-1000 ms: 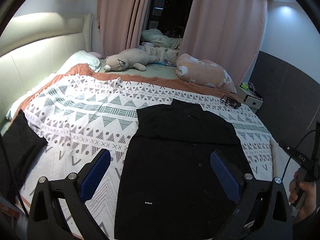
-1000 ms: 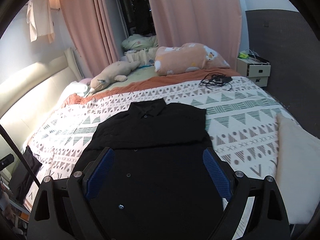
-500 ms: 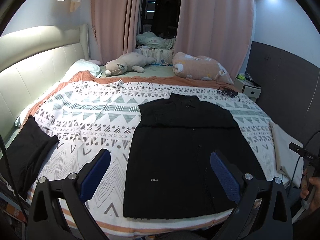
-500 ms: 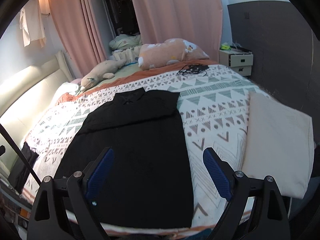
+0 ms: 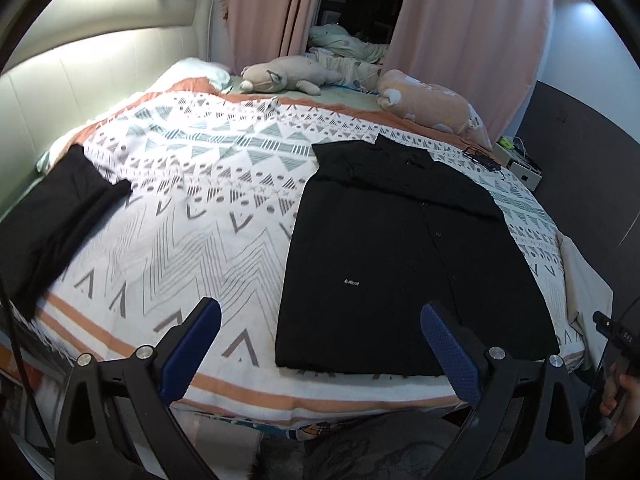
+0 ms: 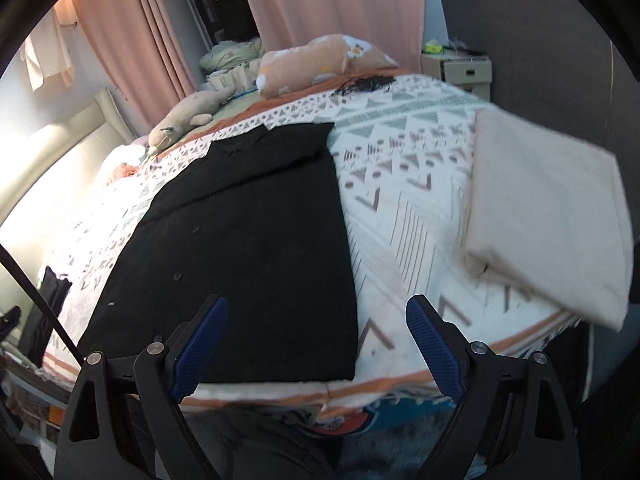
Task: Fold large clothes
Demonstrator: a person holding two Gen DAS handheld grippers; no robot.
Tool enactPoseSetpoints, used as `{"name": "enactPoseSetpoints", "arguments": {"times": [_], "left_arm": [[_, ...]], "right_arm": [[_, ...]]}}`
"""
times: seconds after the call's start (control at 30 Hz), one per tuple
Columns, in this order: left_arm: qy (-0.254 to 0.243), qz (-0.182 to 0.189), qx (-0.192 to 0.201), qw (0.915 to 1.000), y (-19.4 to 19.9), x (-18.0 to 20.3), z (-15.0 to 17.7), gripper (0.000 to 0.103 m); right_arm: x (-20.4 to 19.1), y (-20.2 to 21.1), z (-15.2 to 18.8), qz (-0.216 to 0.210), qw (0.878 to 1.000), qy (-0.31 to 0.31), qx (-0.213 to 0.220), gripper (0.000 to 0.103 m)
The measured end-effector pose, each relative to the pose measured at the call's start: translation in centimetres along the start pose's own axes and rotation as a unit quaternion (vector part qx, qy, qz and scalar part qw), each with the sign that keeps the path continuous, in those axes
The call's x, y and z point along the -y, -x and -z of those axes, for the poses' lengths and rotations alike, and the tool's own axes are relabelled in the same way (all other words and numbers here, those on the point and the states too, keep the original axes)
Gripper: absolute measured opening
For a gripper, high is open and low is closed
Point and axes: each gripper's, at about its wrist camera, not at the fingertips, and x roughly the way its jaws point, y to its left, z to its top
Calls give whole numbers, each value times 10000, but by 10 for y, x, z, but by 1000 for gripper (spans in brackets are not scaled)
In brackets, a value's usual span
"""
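Your left gripper [image 5: 320,350] and right gripper [image 6: 316,346] gape empty – above the black shirt [image 5: 404,248], flat on the bed [image 5: 192,208]

Left wrist view: looks from past the foot edge of the bed [image 5: 248,394], facing the headboard [image 5: 100,52] and curtains [image 5: 460,40], tilted down. Its own left gripper [image 5: 320,344] frames the bottom, fingers wide apart.

Right wrist view: also from the foot edge, further right and rolled somewhat — right gripper [image 6: 316,344] in the foreground, likewise spread.

Both share the black shirt [image 5: 400,264] [image 6: 256,248] and the patterned cover; the right view is blurred, probably motion.
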Motion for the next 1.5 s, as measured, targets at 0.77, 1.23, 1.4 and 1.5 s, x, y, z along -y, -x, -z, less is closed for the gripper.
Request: {"name": "enactPoseSetpoints", "arguments": {"times": [0.77,1.23,1.4,1.5], "left_arm": [[1120,987,-1490,9775,-127,-41,62,70],[1208,1218,-1583,9724,-143,-39,51,61],[1296,1388,-1661,9677,-137,-42,59,51],[1339,1380,-1651,9674,-138,-44,60,38]], "right_arm": [[18,-79,29,60,9946,-534,-887,65],[15,-93,27,-32,9953,-521,-812,54],[10,-92,31,-31,9955,-468,-821,53],[10,-90,33,-20,9950,-516,-851,45]]}}
